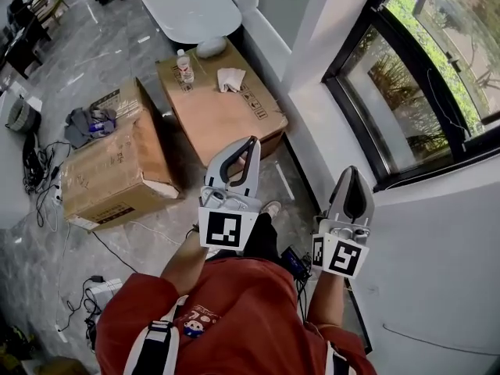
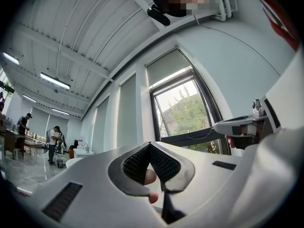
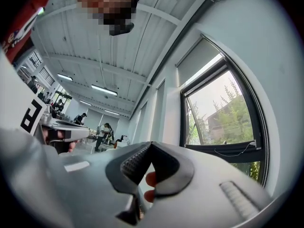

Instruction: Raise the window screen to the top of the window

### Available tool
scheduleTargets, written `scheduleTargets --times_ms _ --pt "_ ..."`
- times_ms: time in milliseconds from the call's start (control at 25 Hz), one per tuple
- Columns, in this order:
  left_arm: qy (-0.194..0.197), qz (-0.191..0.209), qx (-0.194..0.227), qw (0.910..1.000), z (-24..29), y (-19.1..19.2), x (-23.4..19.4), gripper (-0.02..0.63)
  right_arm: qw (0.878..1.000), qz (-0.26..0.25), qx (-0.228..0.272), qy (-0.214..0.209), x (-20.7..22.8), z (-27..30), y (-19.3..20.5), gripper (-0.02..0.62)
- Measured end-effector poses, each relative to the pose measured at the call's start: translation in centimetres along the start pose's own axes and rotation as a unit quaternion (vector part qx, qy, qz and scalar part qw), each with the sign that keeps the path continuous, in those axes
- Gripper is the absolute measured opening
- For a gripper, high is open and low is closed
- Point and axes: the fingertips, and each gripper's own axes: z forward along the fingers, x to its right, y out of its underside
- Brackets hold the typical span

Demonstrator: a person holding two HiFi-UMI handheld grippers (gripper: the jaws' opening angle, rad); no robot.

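Left gripper view, grey window screen (image 2: 167, 66), covering top of window (image 2: 187, 110)

My head camera looks steeply down over the white plastic left gripper (image 1: 251, 141) and right gripper (image 1: 353, 170) to the grey polished floor (image 1: 125, 45). Each gripper camera sits close behind its own closed jaws, facing slightly upward. All three views share the black-framed glass window (image 1: 437, 61).

The left gripper (image 1: 248, 145) and the right gripper (image 1: 353, 175) are held side by side, jaws together, near the dark-framed window (image 1: 422, 69). Two cardboard boxes (image 1: 223, 104) stand on the grey floor (image 1: 94, 61).
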Motion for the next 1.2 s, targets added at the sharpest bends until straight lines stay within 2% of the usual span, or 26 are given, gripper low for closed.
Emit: scheduleTargets --times_ms 240,600,960,1200 --pt "0.026 0.003 -0.003 0.9997 6.9 1.1 1.6 0.005 1.0 0.008 0.001 0.026 4.5 4.1 2.2 0.009" --pt "0.09 0.021 -0.003 0.9957 19.8 1.3 7.5 0.005 0.995 0.016 0.002 0.099 15.3 9.5 4.7 0.009" --pt "0.164 0.037 0.011 0.9857 29.6 1.5 15.7 0.006 0.984 0.008 -0.001 0.176 26.3 10.5 6.6 0.009" --pt "0.2 0.035 0.013 0.9791 33.2 1.4 19.6 0.005 0.977 0.006 -0.002 0.214 30.6 10.5 7.4 0.009"
